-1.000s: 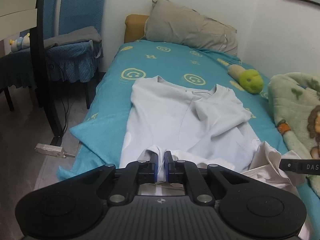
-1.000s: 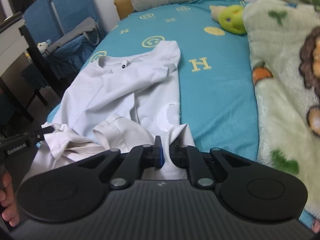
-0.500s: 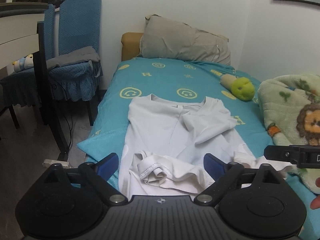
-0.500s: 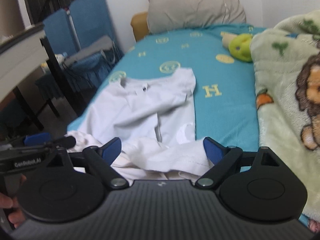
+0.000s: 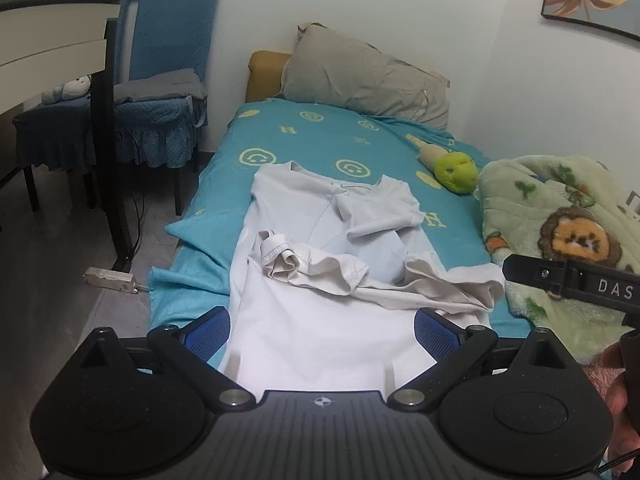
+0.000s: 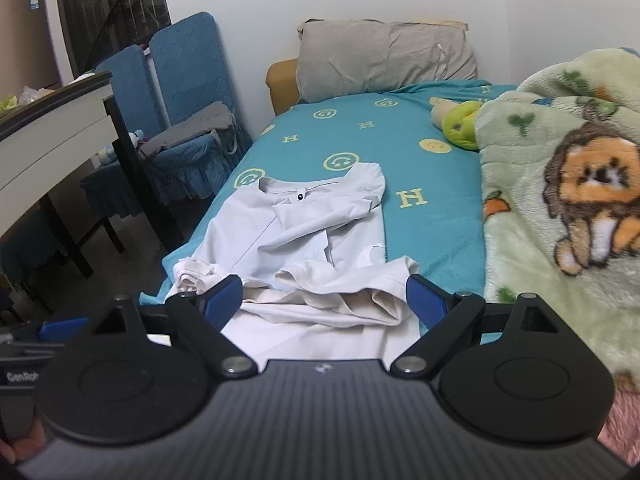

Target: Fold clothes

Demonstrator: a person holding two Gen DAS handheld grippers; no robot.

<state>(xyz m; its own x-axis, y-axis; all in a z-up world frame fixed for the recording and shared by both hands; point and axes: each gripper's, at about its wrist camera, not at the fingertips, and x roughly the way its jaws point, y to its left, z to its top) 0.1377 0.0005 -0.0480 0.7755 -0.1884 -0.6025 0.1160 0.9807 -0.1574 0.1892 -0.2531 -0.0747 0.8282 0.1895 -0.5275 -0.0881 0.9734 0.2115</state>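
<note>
A pale grey-white shirt (image 5: 320, 240) lies on the teal bed sheet (image 5: 320, 140), collar toward the pillow, one sleeve folded across the chest. Its lower hem is folded up and lies bunched in a loose ridge (image 5: 360, 276) across the middle. The shirt also shows in the right wrist view (image 6: 304, 232). My left gripper (image 5: 322, 330) is open and empty, held above the shirt's near end. My right gripper (image 6: 324, 298) is open and empty, held above the bunched hem. The right gripper's body (image 5: 576, 280) shows at the right of the left wrist view.
A grey pillow (image 5: 360, 76) lies at the head of the bed. A green plush toy (image 5: 454, 170) and a fleece lion blanket (image 5: 560, 232) lie on the right side. Blue chairs (image 5: 160, 80) and a white table (image 5: 48, 52) stand left of the bed.
Both grippers were shut on the shirt's hem one second ago. They have opened, dropped the hem on the shirt, and pulled back and up from the bed.
</note>
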